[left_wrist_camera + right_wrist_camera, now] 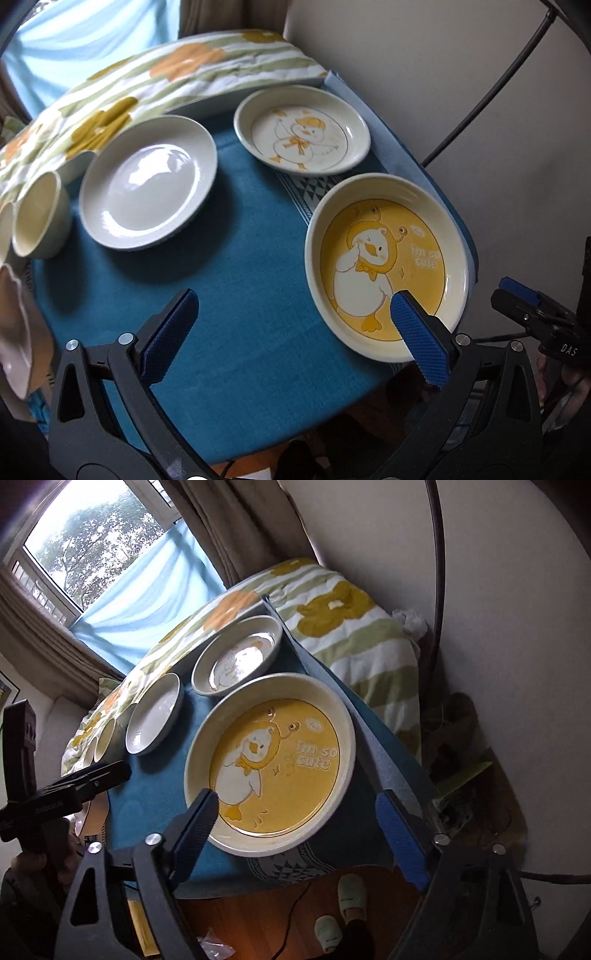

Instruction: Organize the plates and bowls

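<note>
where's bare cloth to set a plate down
Free: the blue tablecloth near the front edge, between the plain white plate and the yellow duck plate. Crowded: the cups at left and the white duck plate behind.

Both tools are built alike. The left gripper (291,332) has a black plastic frame with triangular cut-outs in its arms and round silver screws at the pivots. Its fingers (419,339) carry bright blue pads with a fine knurled grid. The right gripper (299,834) has the same black frame, silver screws and blue-padded fingers (400,834). White lettering is printed on each black body where it shows in the other camera. Pale slippers (351,893) cover the person's feet.
</note>
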A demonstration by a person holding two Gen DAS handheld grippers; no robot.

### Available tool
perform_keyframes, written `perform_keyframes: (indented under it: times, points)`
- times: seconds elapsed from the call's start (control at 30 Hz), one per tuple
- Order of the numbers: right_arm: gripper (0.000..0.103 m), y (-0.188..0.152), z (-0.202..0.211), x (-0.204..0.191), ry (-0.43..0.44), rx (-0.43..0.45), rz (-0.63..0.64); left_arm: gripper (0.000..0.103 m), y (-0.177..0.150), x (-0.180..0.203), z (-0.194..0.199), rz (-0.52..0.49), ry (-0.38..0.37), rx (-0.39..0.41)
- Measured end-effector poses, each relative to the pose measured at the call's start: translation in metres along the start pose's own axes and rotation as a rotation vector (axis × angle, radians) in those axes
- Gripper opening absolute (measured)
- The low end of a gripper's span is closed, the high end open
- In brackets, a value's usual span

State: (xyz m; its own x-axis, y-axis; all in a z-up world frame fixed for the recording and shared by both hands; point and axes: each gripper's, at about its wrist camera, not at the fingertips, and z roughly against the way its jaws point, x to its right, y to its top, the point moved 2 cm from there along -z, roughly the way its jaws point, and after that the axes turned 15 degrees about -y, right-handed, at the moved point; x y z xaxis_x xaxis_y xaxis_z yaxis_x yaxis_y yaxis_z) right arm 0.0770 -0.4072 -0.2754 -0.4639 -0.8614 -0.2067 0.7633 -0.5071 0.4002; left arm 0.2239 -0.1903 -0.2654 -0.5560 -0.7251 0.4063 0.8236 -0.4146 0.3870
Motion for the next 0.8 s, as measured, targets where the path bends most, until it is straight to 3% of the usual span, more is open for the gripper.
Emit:
perform_keyframes:
  times: [0.17,0.37,0.43,0.6,0.7,0.8]
  points:
    - [0.063,0.008,-0.041,0.011,0.050,-0.078,-0.025,0.097,0.009,-0.018,-0.048,0.066,-0.086,-0.077]
    - [0.045,0.016,-0.057,0.020,0.106,-0.087,-0.045,0.061,0.014,-0.026,-0.073,0.068,-0.105,-0.150]
    - [0.036,0.019,-0.062,0.020,0.125,-0.095,-0.044,0.044,0.015,-0.028,-0.079,0.081,-0.122,-0.164]
    - [0.020,0.023,-0.072,0.019,0.129,-0.103,-0.014,0.023,0.016,-0.031,-0.086,0.091,-0.143,-0.179]
    - [0.014,0.022,-0.071,0.021,0.121,-0.093,-0.013,0.020,0.016,-0.035,-0.089,0.099,-0.147,-0.175]
    - [0.014,0.021,-0.071,0.022,0.128,-0.092,-0.027,0.019,0.015,-0.035,-0.090,0.092,-0.143,-0.173]
